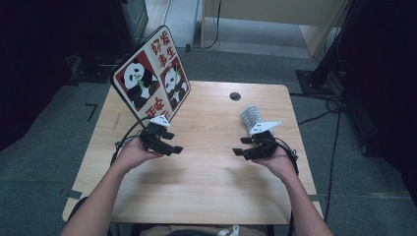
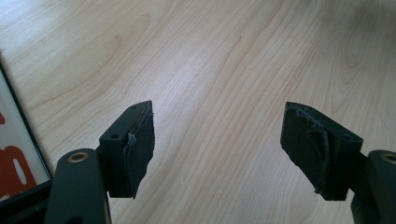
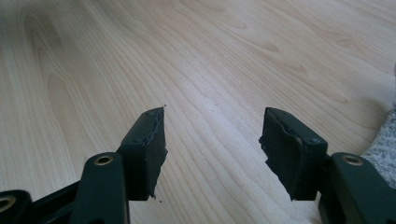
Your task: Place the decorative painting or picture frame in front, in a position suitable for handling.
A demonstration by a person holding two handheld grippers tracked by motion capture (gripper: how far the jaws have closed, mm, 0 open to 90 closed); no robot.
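Observation:
My left gripper (image 1: 173,141) is held over the left half of the wooden table (image 1: 211,187), pointing toward the middle, open with nothing between its jaws. In the left gripper view the same gripper (image 2: 217,149) shows both black pads wide apart over bare wood. My right gripper (image 1: 242,146) hovers over the right half, pointing left, also open and empty; in the right gripper view the gripper (image 3: 212,151) frames plain tabletop. A square panda board (image 1: 150,73) with a black rim stands tilted behind the left gripper. A silvery-grey ribbed object (image 1: 251,115) lies just behind the right gripper.
The panda board's edge (image 2: 14,154) shows at the left of the left gripper view. A grey fuzzy edge (image 3: 385,140) appears at the right of the right gripper view. A round cable hole (image 1: 235,96) sits near the table's far edge. Cables and a black stand base (image 1: 314,81) lie on the floor.

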